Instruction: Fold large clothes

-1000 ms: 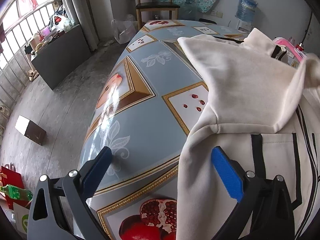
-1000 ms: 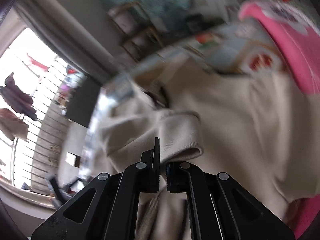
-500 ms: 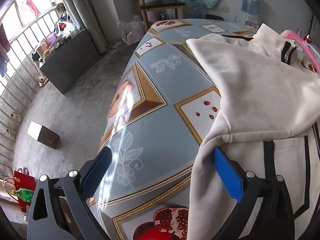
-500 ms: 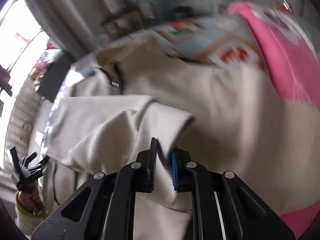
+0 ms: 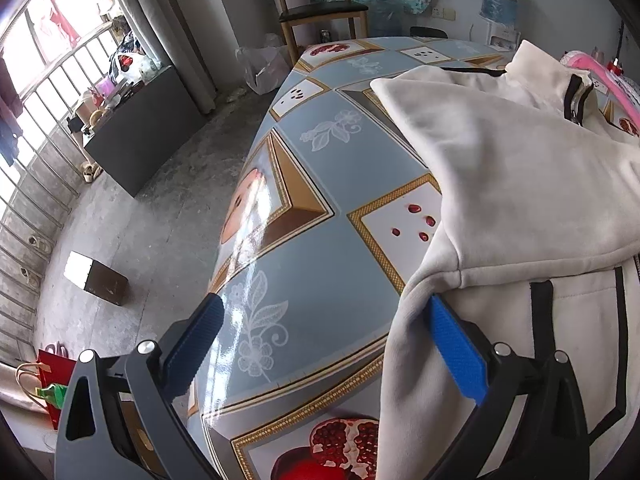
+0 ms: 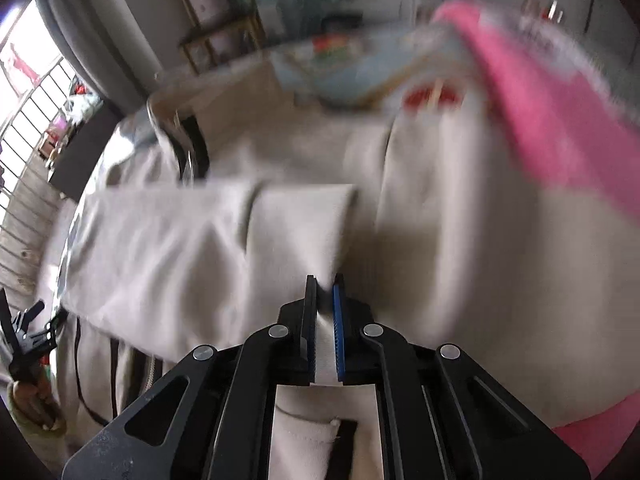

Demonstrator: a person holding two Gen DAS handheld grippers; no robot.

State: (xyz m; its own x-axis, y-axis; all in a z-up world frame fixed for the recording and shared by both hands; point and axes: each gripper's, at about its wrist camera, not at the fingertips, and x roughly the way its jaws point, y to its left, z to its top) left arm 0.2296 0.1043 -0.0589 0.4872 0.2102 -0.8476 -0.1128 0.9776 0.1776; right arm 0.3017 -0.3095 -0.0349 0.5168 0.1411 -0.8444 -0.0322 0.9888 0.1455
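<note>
A cream jacket with black trim lies on the table, one sleeve folded across its body. My right gripper hangs over the jacket body. Its jaws are closing, and a fold of the cream sleeve cuff is pinched between the pads. My left gripper stands wide open at the jacket's left edge, holding nothing. Its right finger rests against the hem and its left finger is over bare tablecloth. The right wrist view is blurred and shows the left gripper at the far left.
A pink garment lies beyond the jacket on the right, its edge showing in the left wrist view. A wooden chair stands at the table's far end. On the floor to the left are a dark cabinet and a small box.
The right gripper has carried the sleeve cuff across the jacket body and lower; its jaws gaped slightly half a second ago and now pinch the cloth. The left gripper stays open by the hem.
</note>
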